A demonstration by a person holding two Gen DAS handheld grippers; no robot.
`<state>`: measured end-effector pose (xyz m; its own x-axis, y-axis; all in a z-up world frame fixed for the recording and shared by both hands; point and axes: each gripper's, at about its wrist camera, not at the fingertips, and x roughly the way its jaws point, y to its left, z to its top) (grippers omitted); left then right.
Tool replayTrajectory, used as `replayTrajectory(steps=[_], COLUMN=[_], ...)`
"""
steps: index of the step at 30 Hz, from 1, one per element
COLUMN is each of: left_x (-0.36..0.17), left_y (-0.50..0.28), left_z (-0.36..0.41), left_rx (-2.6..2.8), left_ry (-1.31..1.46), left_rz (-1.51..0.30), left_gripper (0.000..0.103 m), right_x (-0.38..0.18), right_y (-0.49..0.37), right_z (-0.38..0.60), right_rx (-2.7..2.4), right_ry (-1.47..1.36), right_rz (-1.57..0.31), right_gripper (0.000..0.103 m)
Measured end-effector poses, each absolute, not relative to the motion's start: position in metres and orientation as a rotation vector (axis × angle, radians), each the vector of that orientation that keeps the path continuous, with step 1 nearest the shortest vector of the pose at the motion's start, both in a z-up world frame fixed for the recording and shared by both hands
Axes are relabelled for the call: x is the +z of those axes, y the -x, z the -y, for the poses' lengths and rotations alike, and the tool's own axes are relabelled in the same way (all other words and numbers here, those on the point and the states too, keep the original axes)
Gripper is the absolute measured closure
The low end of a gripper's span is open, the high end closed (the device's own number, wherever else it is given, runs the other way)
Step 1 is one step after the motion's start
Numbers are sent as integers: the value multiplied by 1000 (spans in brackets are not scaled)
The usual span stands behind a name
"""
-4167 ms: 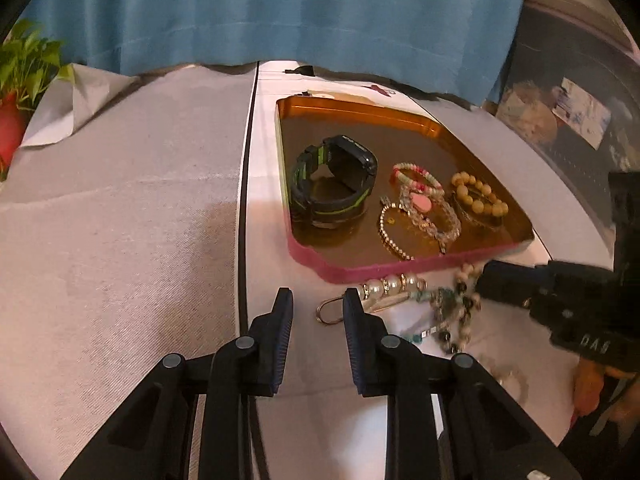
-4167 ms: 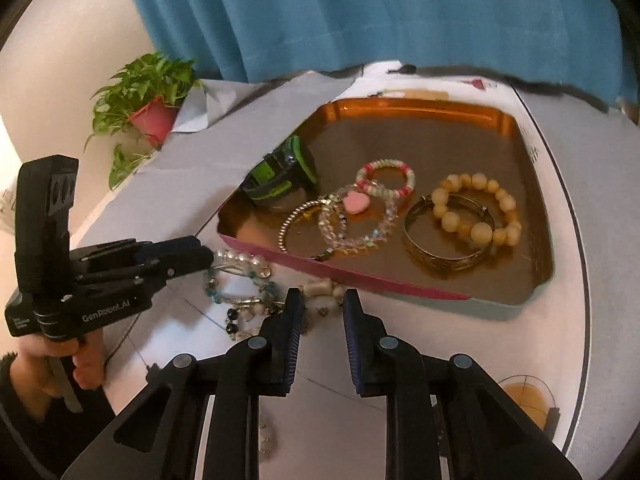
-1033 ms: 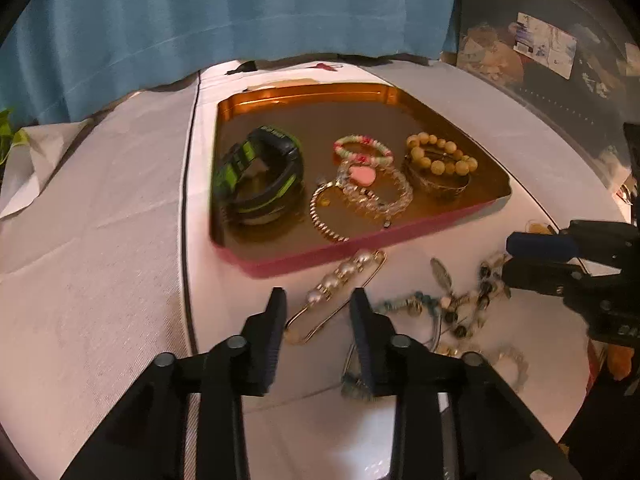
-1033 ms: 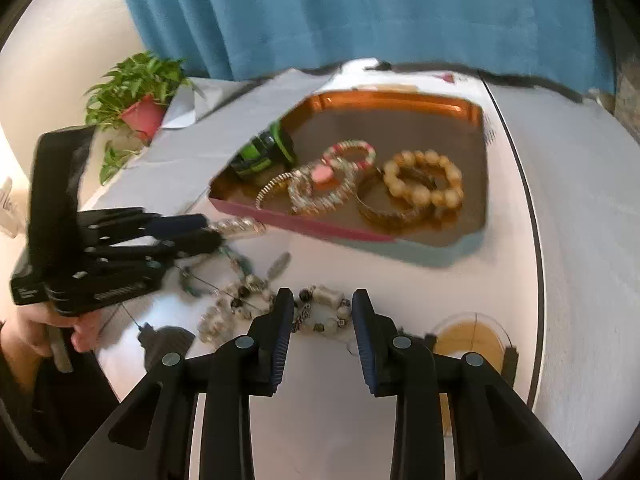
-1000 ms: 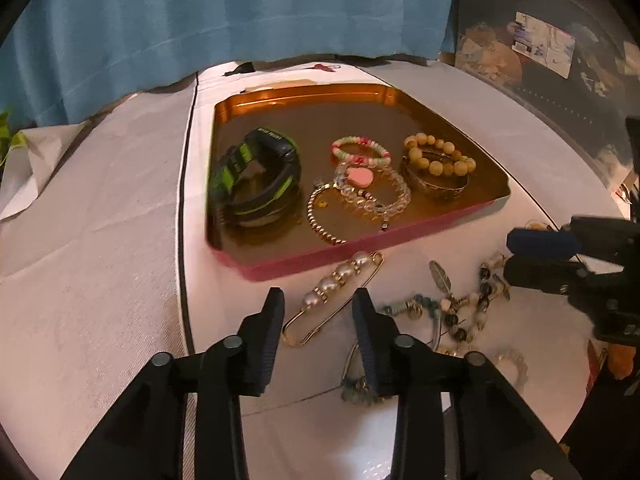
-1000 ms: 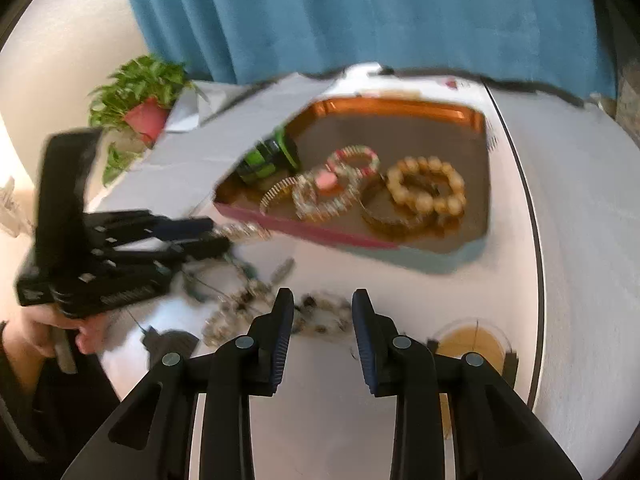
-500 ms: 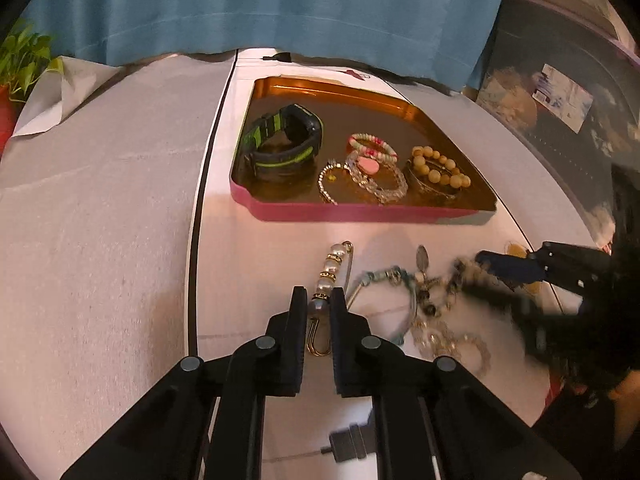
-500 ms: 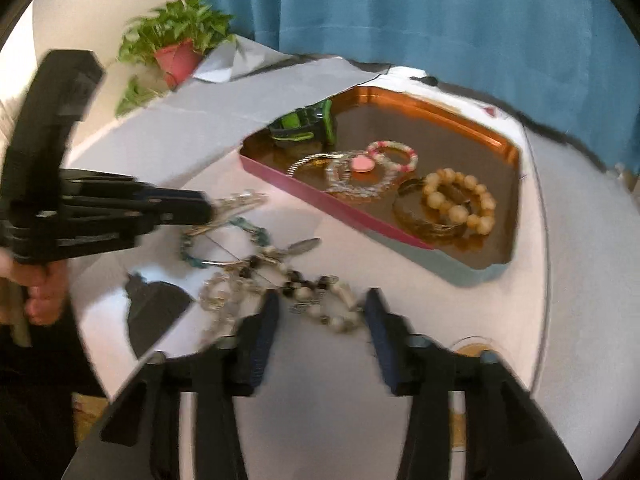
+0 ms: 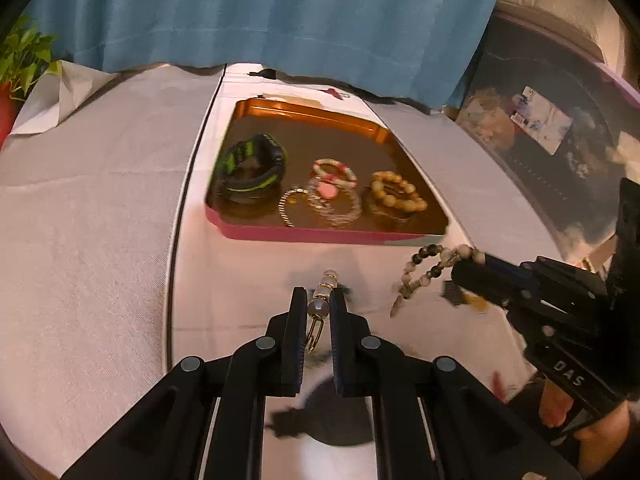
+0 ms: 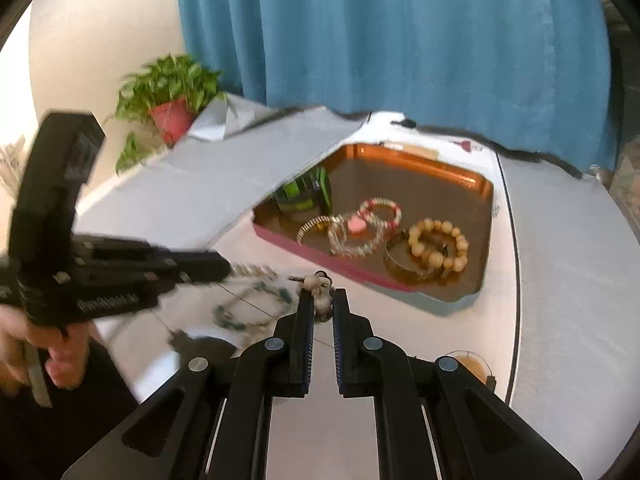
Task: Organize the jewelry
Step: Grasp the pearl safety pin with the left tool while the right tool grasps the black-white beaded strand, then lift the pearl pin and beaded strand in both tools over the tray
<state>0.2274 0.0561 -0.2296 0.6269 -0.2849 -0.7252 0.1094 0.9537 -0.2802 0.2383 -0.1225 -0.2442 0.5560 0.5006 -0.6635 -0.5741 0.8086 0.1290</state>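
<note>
Now both grips are set: the left gripper (image 9: 319, 307) pinches the pearl pin (image 9: 321, 304), the right gripper (image 10: 320, 307) is clamped on the beaded bracelet (image 10: 318, 286). Carry each steadily over the tray (image 9: 296, 235) rim, lower into bare floor beside the watch (image 9: 250, 168), then release gently

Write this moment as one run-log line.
left gripper: shut on pearl pin | right gripper: shut on beaded bracelet | tray: holds watch, bracelets
</note>
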Motion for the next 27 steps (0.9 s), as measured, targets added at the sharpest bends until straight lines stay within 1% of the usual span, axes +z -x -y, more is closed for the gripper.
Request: replayTrajectory(steps=[7,12,21,27], left_x=[-191,-147,-73,-45], left_y=[-197,-167,-126,-121], left_z=[-37,-36,-28,-27], left_rx=[-241,-259,-301,-332], left_ry=[158,157,110,95], left_rz=[-825,-749,-596,-530], left_gripper=[94,94,94,94], right_x=[-196,-158,-75,-41], right_y=[-212,-188,-141,-130], right_z=[136,148,142,137], right_rx=[552,528,526,538], right_ry=[-31,-130,-78,-65], right_rz=[-693,-646,-513,-446], right_gripper=[94,93,93,93])
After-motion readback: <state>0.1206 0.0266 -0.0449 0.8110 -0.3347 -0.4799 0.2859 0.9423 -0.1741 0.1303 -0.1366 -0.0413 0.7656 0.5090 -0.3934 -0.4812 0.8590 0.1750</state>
